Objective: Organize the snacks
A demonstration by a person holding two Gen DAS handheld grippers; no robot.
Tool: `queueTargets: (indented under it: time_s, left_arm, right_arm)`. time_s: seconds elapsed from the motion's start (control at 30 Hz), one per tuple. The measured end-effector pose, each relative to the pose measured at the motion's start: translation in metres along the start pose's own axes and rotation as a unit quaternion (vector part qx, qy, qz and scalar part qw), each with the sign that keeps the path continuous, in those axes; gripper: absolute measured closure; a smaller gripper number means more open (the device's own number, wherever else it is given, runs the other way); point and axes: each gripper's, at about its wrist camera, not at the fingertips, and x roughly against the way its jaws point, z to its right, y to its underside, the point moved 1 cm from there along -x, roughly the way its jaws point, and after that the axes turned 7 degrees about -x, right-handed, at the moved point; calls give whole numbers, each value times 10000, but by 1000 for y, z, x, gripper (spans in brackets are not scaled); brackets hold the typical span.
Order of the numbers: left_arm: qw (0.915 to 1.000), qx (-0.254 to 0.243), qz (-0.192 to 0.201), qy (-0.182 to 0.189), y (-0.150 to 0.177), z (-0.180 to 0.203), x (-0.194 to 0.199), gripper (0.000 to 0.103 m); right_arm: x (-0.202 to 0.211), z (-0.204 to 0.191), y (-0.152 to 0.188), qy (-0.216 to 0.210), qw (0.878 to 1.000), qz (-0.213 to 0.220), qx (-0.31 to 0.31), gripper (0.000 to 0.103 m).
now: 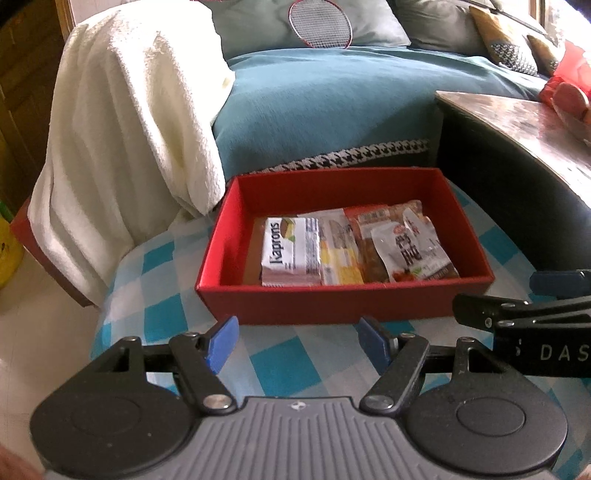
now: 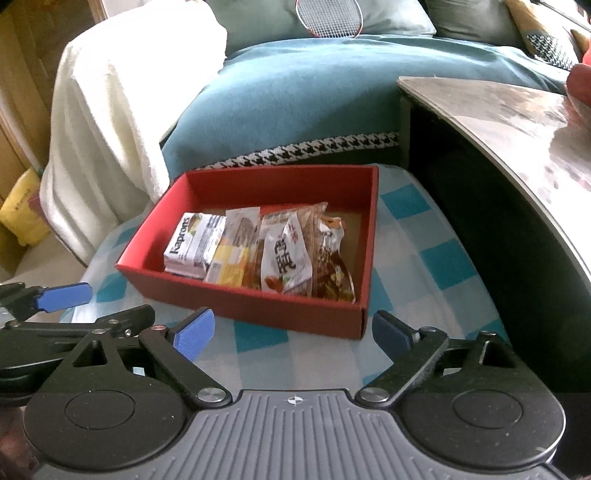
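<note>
A red cardboard box [image 1: 343, 302] [image 2: 258, 306] stands on a blue-and-white checked surface [image 1: 280, 354] [image 2: 424, 266]. Inside lie several snack packets side by side: a white Kaprons pack [image 1: 290, 253] [image 2: 195, 243], a yellow-and-white packet [image 1: 338, 254] [image 2: 232, 254], and brownish bags with a white printed pouch [image 1: 406, 251] [image 2: 286, 258]. My left gripper [image 1: 295, 341] hovers just in front of the box's near wall, open, with nothing between its blue pads. My right gripper [image 2: 293, 334] hangs before the box's near corner, open wide and empty. Each gripper shows at the edge of the other's view.
A sofa with a teal cover [image 1: 332, 107] rises behind the box, a white blanket [image 1: 129, 140] draped over its arm at left. A badminton racket [image 1: 319, 24] leans on the cushions. A dark table with a glossy top [image 1: 517, 122] [image 2: 517, 129] stands at right.
</note>
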Motion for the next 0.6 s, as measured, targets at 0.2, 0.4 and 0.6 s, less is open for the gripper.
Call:
queueTargets:
  time_s: [0.2,0.4,0.6]
  left_arm:
    - [10000,-29,47,45,15,6,15,37]
    - [9999,9,66,128,25,7,24,37]
    - [9999,12,44,122,32,9,28,37]
  right_arm:
    - [17,0,17,-14,10000,23,-48,7]
    - [30,1,26,-8,9999,80,-101,7]
    - [34,5,35,77,9998,23,-161,6]
